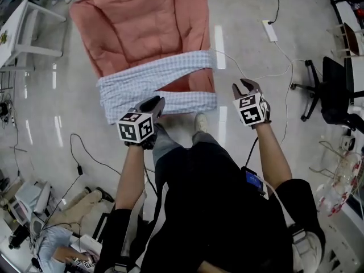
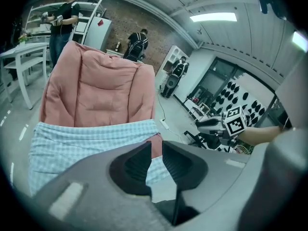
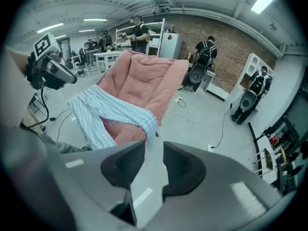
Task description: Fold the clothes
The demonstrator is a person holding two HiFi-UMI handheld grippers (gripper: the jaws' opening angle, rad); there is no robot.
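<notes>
Blue-and-white checked cloth garment lying crosswise over the near end of a pink quilted blanket on the floor, long axis left to right; left gripper nearer, by its near edge, right gripper beyond its right end, both jaws narrowly apart and empty.

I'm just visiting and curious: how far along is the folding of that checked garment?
Begun: the checked garment lies doubled over in a V on the pink quilt. In hand: nothing; the left gripper and right gripper look empty, jaws slightly apart. Remaining: folding it into a compact bundle.
</notes>
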